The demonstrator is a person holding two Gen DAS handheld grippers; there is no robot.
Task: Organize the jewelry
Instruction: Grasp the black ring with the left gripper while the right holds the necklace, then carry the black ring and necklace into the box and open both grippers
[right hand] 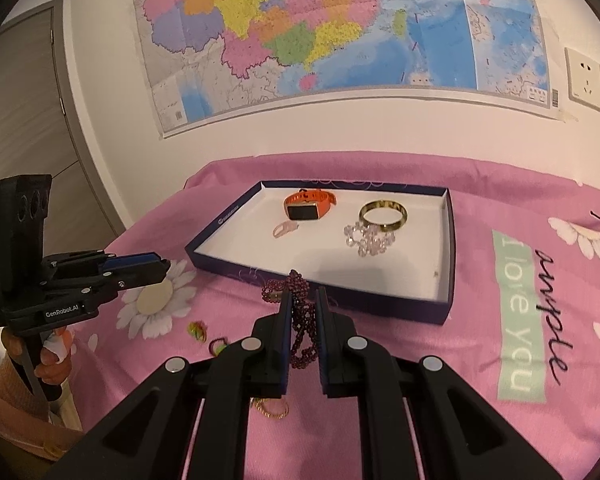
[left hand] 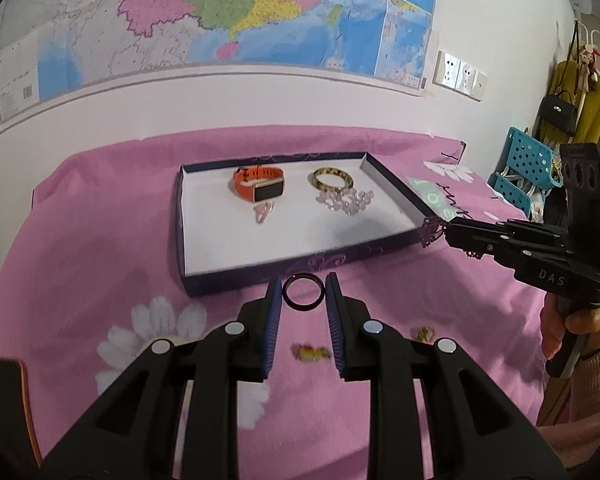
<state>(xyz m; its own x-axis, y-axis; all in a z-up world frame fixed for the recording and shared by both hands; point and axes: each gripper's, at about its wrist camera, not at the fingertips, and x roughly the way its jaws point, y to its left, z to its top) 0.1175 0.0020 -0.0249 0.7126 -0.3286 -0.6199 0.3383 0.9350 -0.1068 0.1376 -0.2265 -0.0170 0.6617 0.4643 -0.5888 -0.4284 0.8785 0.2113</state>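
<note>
Surface: a pink floral bedsheet [right hand: 480, 208] spread below a wall map [right hand: 340, 28]. On it, one shallow tray [left hand: 180, 216] with dark blue walls and a white floor. Tray contents: an orange-strapped watch [left hand: 260, 186] toward the back; just in front of it a small pale pink ring [left hand: 262, 214]; to its right a gold-and-dark patterned bangle [left hand: 332, 180]; touching the bangle's near side, a clear-bead bracelet [left hand: 346, 202]. Left gripper [left hand: 303, 292]: fingers narrowly parted and pressed on either side of a dark ring [left hand: 303, 292], held upright at the tips, above the sheet just short of the tray's near wall. Right gripper [right hand: 302, 300]: fingers almost closed on a dark red beaded bracelet [right hand: 302, 336], its loops hanging between and beyond the tips, near the tray's front edge. Loose items on the sheet, outside the tray: a small yellow-and-red piece [left hand: 312, 352], a small greenish piece [left hand: 424, 334], and thin gold rings [right hand: 274, 408] under the right gripper. A hand [left hand: 580, 324] in a peach sleeve grips the right handle.
</note>
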